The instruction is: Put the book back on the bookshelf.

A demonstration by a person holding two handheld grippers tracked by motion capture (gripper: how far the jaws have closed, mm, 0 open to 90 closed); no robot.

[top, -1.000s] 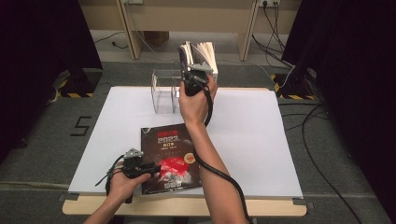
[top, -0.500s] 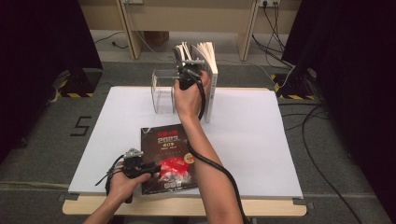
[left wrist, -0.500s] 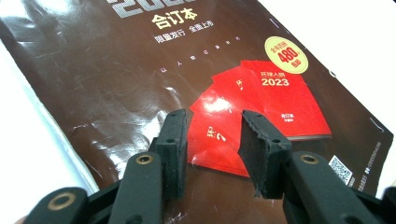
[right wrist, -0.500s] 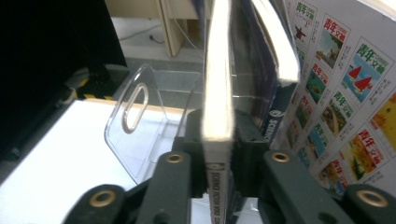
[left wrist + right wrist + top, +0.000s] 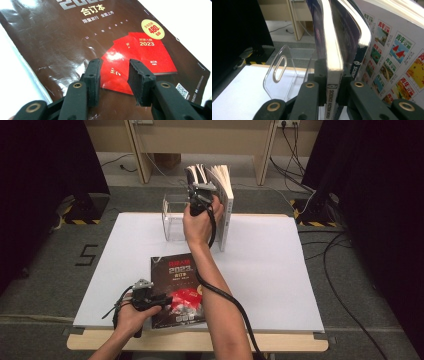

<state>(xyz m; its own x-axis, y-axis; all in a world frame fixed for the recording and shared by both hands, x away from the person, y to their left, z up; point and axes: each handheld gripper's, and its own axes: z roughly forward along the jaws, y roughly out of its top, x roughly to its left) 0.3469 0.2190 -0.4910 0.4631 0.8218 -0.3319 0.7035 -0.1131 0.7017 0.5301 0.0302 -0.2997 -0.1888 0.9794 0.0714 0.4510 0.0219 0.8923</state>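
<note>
Shifted slightly toward the clear rack (image 5: 175,217), right gripper (image 5: 200,190) has just been closing on an upright magazine (image 5: 333,65), while left gripper (image 5: 167,298) hovers agape over the brown magazine (image 5: 62,42).

From my left tongs' camera, the dark magazine (image 5: 75,45) runs off the top edge, cutting its title. In the high view my right hand (image 5: 199,222) hides the clear rack (image 5: 172,217) behind it, and the cover's small print is too small to read.

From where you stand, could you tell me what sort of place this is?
Probably a lab recording station: a white table ringed by black curtains, cables across the floor, hazard-taped stand bases.
</note>
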